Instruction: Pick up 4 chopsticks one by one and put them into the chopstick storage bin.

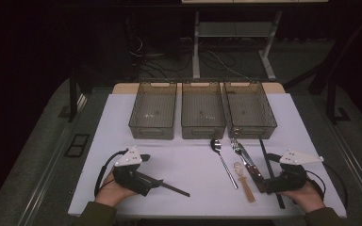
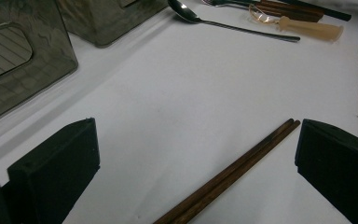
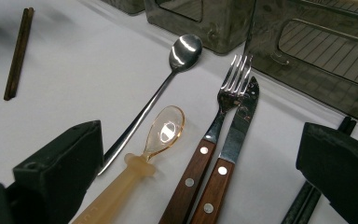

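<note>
My left gripper (image 1: 152,181) rests on the white table (image 1: 188,155) at the near left, jaws open. A pair of brown chopsticks (image 2: 233,172) lies on the table between them, nearer the right jaw, and the pads do not touch it. My right gripper (image 1: 267,181) sits at the near right, also open. Between its jaws (image 3: 200,130) lie an amber plastic spoon (image 3: 158,135), a wooden-handled fork (image 3: 223,107) and a matching knife (image 3: 240,126), all flat on the table. A metal spoon (image 3: 168,79) lies just to their left.
Three smoked-clear bins stand in a row at the back: left (image 1: 152,131), middle (image 1: 202,131), right (image 1: 250,130). Black chopsticks (image 1: 269,172) lie beside the right gripper. The near table edge runs just under both hands.
</note>
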A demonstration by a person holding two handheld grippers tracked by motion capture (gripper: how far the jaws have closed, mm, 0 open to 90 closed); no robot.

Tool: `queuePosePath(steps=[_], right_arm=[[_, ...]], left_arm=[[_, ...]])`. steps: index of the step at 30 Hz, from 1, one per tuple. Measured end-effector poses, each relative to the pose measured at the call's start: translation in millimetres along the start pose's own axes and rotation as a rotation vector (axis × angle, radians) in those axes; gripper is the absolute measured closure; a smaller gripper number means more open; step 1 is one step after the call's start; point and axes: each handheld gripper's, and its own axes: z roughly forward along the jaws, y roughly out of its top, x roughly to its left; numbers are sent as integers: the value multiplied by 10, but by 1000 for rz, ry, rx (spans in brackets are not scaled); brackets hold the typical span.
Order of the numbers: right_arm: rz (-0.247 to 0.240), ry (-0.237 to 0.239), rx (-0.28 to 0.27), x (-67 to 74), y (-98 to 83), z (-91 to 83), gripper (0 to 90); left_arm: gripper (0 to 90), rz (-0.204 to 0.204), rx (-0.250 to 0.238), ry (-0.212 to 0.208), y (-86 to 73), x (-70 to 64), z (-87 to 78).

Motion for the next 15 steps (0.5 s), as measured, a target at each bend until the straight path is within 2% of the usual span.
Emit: queuePosePath(steps=[11, 15], right_arm=[[8, 2, -7, -14, 3, -4, 8], [14, 1, -11, -24, 5, -2, 8]], left_arm=[[0, 8, 4, -22, 11, -19, 27], [65, 20, 15, -44, 15, -33, 47]])
